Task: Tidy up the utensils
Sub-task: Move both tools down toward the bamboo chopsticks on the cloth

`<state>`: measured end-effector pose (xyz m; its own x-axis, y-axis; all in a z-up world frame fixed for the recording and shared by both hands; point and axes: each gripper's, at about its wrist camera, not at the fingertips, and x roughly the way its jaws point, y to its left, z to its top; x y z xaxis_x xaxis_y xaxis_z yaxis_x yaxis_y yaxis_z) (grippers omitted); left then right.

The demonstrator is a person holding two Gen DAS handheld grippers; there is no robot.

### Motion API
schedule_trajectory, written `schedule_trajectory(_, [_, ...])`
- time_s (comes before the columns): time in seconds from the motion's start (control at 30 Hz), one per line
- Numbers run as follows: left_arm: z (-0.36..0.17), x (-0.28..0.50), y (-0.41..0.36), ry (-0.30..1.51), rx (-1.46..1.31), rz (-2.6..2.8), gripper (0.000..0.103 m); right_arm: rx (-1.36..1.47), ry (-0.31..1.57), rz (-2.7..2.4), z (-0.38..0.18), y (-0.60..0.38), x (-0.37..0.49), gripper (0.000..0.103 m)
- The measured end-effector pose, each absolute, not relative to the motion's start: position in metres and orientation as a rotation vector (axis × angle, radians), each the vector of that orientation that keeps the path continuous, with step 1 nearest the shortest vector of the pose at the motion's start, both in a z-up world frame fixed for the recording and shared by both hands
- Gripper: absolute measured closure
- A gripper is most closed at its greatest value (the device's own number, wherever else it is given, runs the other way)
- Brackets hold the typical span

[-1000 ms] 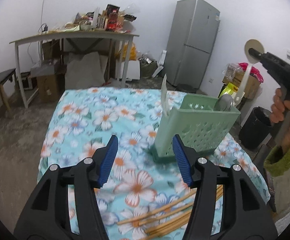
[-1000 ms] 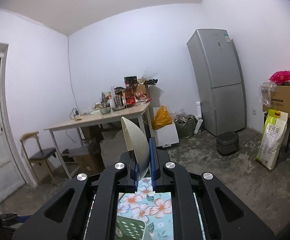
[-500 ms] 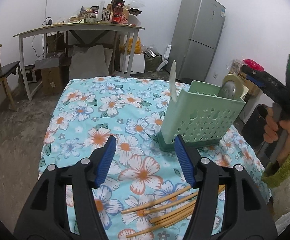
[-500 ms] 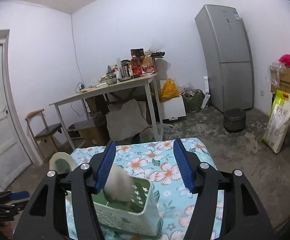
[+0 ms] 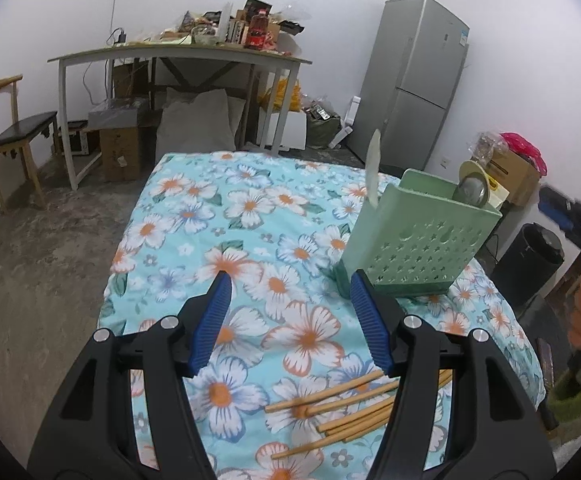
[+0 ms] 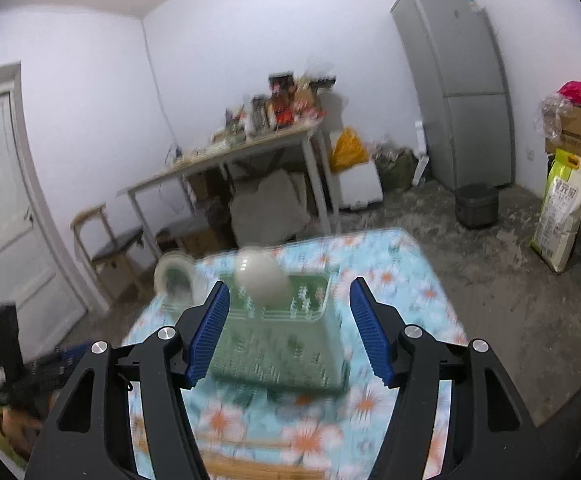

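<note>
Left gripper (image 5: 288,312): jaws are being held apart, released, with nothing between the pads. Only the floral-clothed worktop (image 5: 194,216) is being framed between them. Wooden chopsticks (image 5: 342,408) are lying loose on the cloth just below and behind the right-hand jaw, partly hidden by it. The green perforated utensil holder (image 5: 418,248) is being seen just ahead of the right-hand jaw tip, upright, on the cloth. A white flat utensil (image 5: 372,172) is standing up out of its near-left corner. A metal spoon (image 5: 470,192) and a pale round utensil head are sticking out at its far-right corner.

Right gripper (image 6: 288,316): jaws are being held apart, released, gripping nothing. View is motion-blurred. The utensil holder (image 6: 282,344) is being framed between the jaws, just ahead, not touched by the pads. A white spoon (image 6: 262,280) is standing in it, bowl up, centred between the jaw tips. A second pale round utensil (image 6: 174,276) is being seen beyond the left-hand jaw, at the holder's left end. Chopsticks (image 6: 250,468) are lying below the jaws, blurred.

Far beyond the jaws: a cluttered table (image 6: 226,156) and a grey fridge (image 6: 458,84) against the wall.
</note>
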<state>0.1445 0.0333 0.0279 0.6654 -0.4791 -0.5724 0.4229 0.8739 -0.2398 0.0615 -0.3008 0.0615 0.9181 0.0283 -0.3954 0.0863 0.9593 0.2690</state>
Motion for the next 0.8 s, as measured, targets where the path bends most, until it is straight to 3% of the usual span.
schedule_trajectory(0.33, [0.005, 0.127, 0.048, 0.739, -0.144, -0.496, 0.044, 0.381, 0.696, 0.069, -0.001, -0.256, 0.044, 0.042])
schedule_trajectory(0.6, [-0.011, 0.113, 0.052, 0.811, -0.182, -0.545, 0.045, 0.423, 0.813, 0.129, -0.041, -0.214, 0.031, 0.042])
schedule_trajectory(0.8, [-0.024, 0.111, 0.054, 0.896, -0.291, -0.603, 0.054, 0.344, 0.835, 0.151, -0.045, -0.191, 0.029, 0.042])
